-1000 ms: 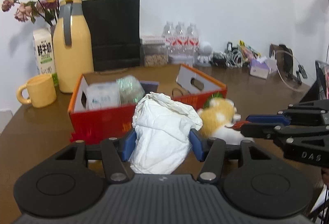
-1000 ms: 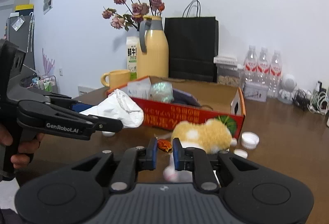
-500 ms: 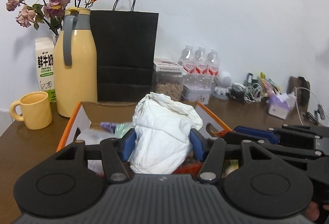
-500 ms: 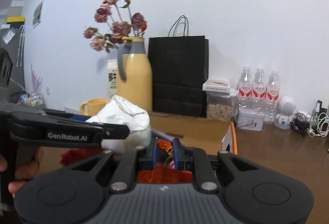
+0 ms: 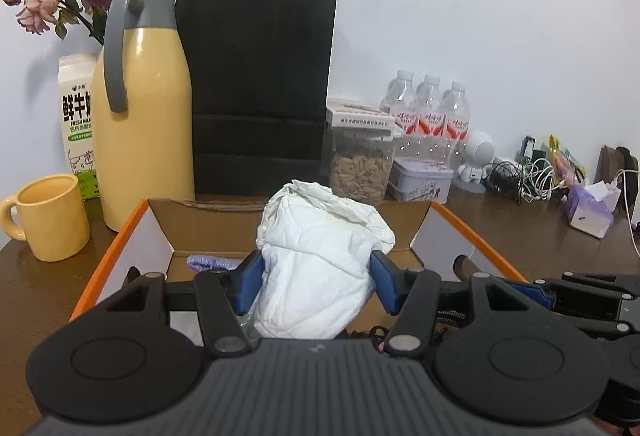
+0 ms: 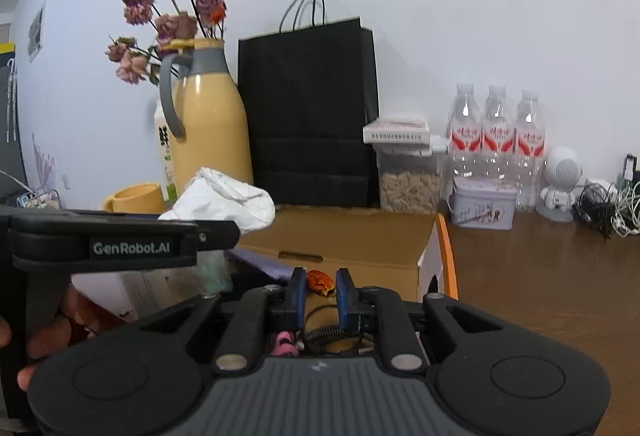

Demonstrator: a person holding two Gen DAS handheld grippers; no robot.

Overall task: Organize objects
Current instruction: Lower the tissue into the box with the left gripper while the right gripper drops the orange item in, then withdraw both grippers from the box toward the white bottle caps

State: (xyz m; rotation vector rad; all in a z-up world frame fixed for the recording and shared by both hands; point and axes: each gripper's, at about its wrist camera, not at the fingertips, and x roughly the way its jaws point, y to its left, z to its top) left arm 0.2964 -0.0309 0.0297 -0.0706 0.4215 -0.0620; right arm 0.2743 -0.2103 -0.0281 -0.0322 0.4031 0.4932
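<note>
Plenty of print to read here: the milk carton (image 5: 77, 124) behind the yellow jug (image 5: 142, 108) says "FRESH MILK" under large Chinese characters, and the side of the left gripper (image 6: 144, 248), seen from the right wrist view, carries "GenRobot.AI". The three water bottles (image 5: 430, 116) wear red-and-white labels whose writing is too small to make out. Now the jaws: the left gripper (image 5: 316, 286) has its blue pads roughly half apart and pressed on either side of a crumpled white paper bundle (image 5: 320, 268), held above the open cardboard box (image 5: 460, 232) with orange edges. The right gripper (image 6: 322, 294) has its jaws drawn close together, pinching a small orange-brown piece (image 6: 320, 282) between the blue pads, and below them hangs something pink (image 6: 285, 342), hard to identify. That gripper too sits over the box, at its near right side. A yellow mug (image 5: 50, 216) stands on the brown surface (image 5: 552, 236) to the left of the box, and a black paper bag (image 5: 256, 92) rises behind it against the wall.
</note>
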